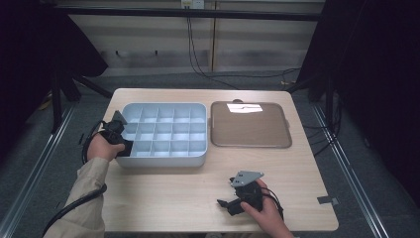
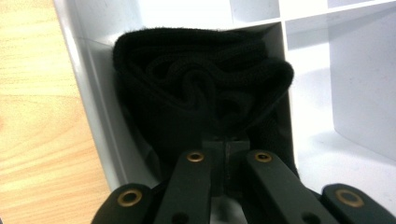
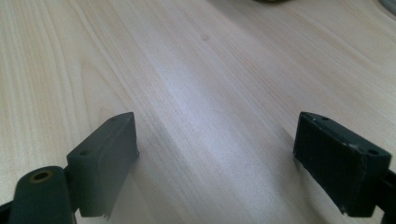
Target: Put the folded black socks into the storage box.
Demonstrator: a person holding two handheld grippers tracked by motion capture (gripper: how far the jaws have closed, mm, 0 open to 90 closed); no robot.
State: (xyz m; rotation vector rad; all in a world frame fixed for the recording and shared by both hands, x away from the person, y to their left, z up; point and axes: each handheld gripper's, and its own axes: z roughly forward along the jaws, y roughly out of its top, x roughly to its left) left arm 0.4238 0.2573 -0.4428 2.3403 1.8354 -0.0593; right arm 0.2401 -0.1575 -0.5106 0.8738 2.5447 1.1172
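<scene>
Right gripper (image 1: 232,201) nearest, near table's (image 1: 163,198) front edge, jaws wide, empty; left gripper (image 2: 226,151) clamped on black rolled cloth (image 2: 201,93) in organizer's (image 1: 163,159) front-left corner compartment; cloth directly ahead of its jaws, left hand nearer.

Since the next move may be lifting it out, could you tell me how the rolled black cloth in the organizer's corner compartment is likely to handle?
The black cloth looks soft and knitted, so probably floppy and light. Its coiled folds suggest that it may unroll once lifted. It sits snugly against the walls of the organizer tray, so it may drag slightly; the left gripper is shut on it.
</scene>
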